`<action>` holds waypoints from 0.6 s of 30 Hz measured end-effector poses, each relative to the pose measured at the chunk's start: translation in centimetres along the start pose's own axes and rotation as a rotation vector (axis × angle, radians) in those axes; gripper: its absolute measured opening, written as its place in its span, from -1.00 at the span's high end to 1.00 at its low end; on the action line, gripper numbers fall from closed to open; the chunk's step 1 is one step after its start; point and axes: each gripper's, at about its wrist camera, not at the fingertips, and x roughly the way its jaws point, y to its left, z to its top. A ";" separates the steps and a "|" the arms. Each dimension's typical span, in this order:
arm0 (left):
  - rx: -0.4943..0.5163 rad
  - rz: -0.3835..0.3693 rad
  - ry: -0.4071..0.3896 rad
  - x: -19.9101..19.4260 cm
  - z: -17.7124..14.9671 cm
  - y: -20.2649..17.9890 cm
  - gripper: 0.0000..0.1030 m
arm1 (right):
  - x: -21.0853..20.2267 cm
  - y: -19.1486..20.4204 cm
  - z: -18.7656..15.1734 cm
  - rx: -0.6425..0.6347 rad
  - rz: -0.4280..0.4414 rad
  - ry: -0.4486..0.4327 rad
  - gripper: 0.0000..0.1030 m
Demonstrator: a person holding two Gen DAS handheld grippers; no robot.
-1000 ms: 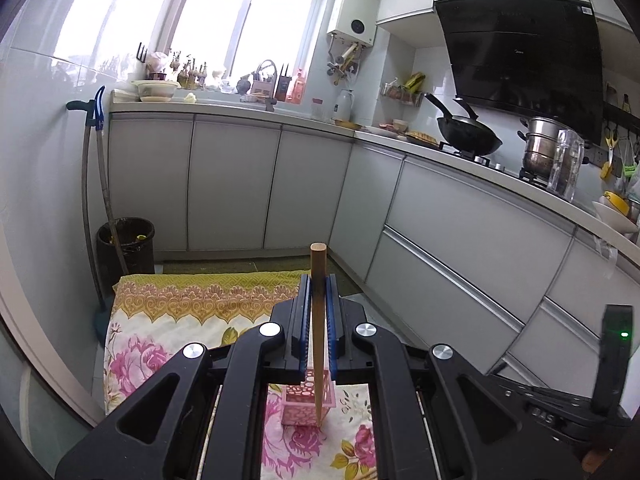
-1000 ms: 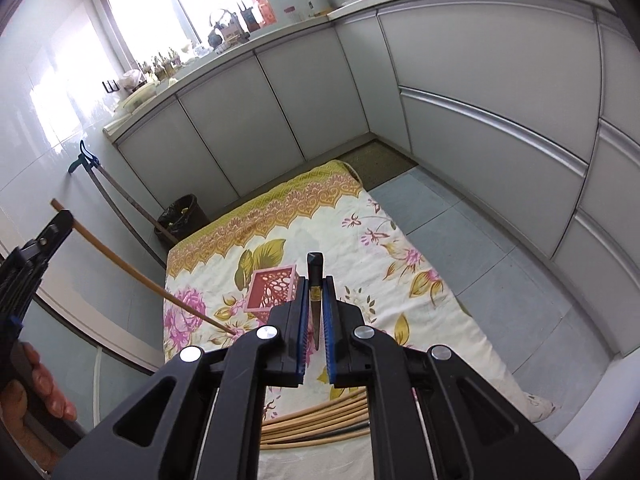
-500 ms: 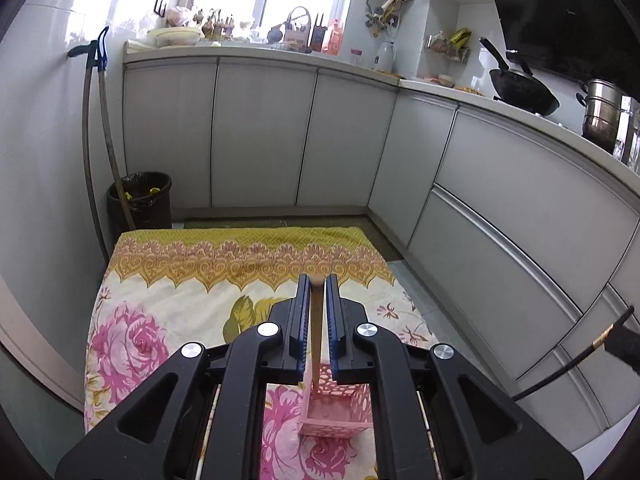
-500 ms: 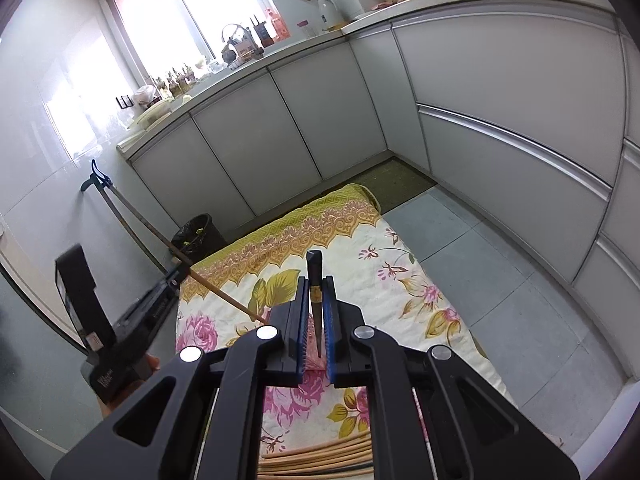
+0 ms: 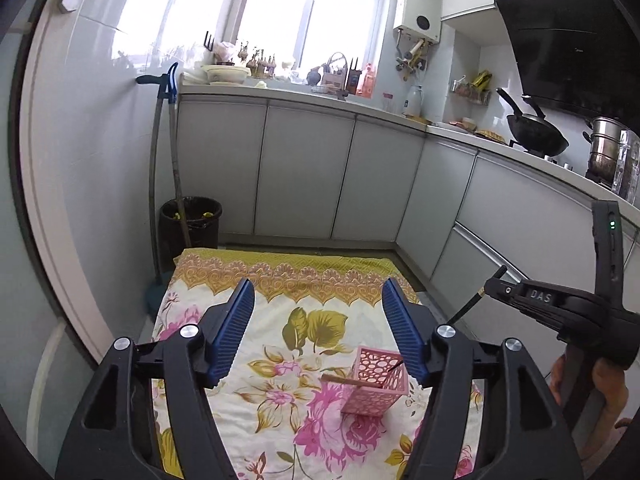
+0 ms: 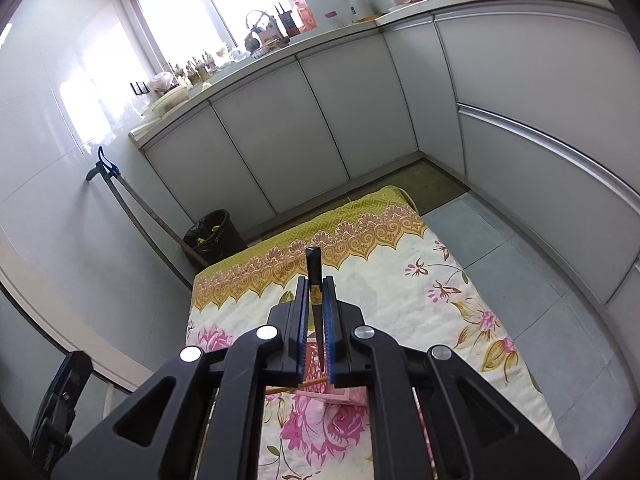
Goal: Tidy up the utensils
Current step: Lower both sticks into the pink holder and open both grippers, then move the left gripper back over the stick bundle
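A pink perforated holder (image 5: 376, 380) stands on the floral cloth (image 5: 280, 312). A wooden chopstick (image 5: 340, 380) leans in it, its top sticking out to the left. My left gripper (image 5: 316, 328) is open and empty above the cloth, just left of the holder. My right gripper (image 6: 316, 312) is shut on a black chopstick (image 6: 314, 280), held upright above the holder (image 6: 336, 394), which is mostly hidden behind the fingers. The right gripper also shows at the right in the left wrist view (image 5: 496, 280), with the black chopstick (image 5: 464, 312) slanting down toward the holder.
The cloth covers a low table in a kitchen corner. Grey cabinets (image 5: 304, 180) run behind and to the right. A black bin (image 5: 190, 224) and a mop handle (image 5: 154, 168) stand at the far left. Tiled floor (image 6: 520, 272) lies to the right.
My left gripper has opened and let go of the wooden chopstick, which now leans in the pink holder. My right gripper has come over the holder with the black chopstick.
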 end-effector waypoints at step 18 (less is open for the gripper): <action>-0.008 0.122 -0.031 -1.6 -0.2 2.4 -0.62 | 1.8 1.2 -2.7 0.013 0.057 -0.003 -0.56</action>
